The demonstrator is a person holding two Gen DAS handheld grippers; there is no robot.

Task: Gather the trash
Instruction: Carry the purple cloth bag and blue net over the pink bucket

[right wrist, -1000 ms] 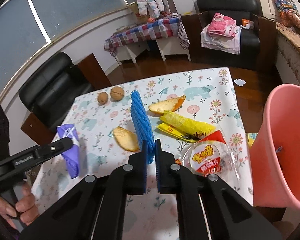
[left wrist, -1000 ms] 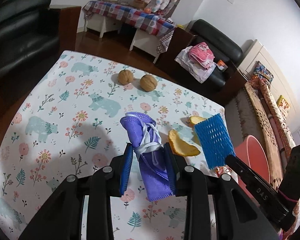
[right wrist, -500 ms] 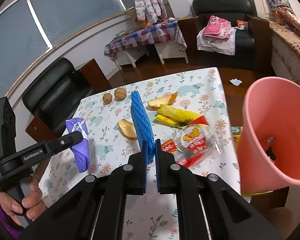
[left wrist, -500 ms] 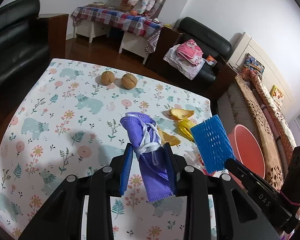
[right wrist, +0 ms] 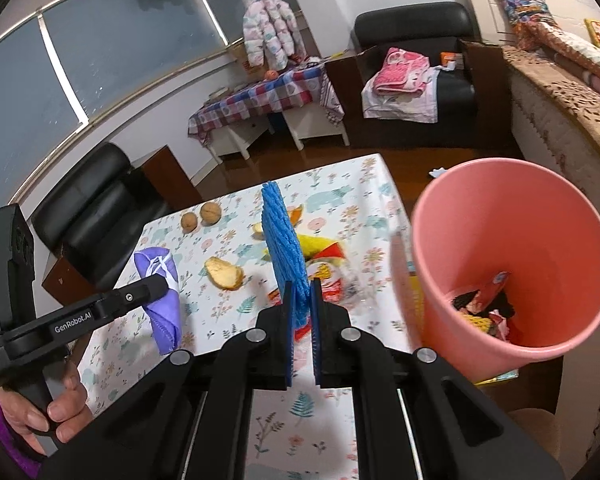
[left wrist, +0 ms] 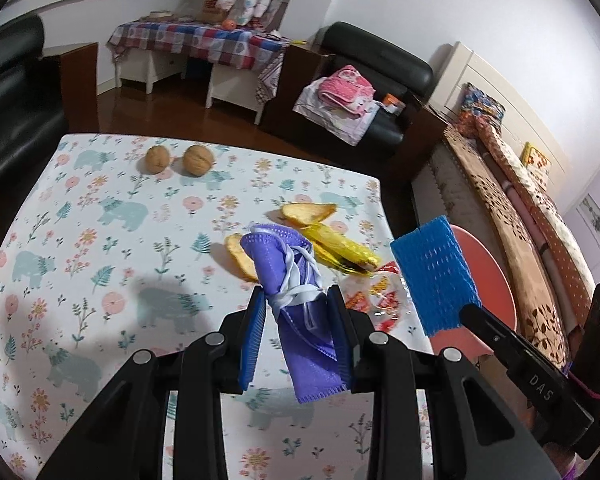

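Note:
My left gripper (left wrist: 298, 300) is shut on a folded purple face mask (left wrist: 296, 280) with white straps, held above the table. That mask (right wrist: 162, 280) also shows at the left of the right wrist view. My right gripper (right wrist: 300, 286) is shut on a flat blue foam fruit net (right wrist: 280, 240), held upright; the net (left wrist: 434, 272) hangs at the right of the left wrist view. A pink bin (right wrist: 512, 264) with some trash inside stands past the table's right edge, to the right of my right gripper.
On the floral tablecloth (left wrist: 100, 240) lie two walnuts (left wrist: 198, 160), orange peel pieces (right wrist: 224, 274), a yellow wrapper (left wrist: 340, 248) and a clear red-printed snack bag (left wrist: 384, 300). A hand (right wrist: 56, 408) holds the left gripper's handle. Black armchairs and a bed surround the table.
Both grippers have moved right, toward the pink bin, carrying the mask and the foam net. The bin now fills more of the right wrist view and its inside shows.

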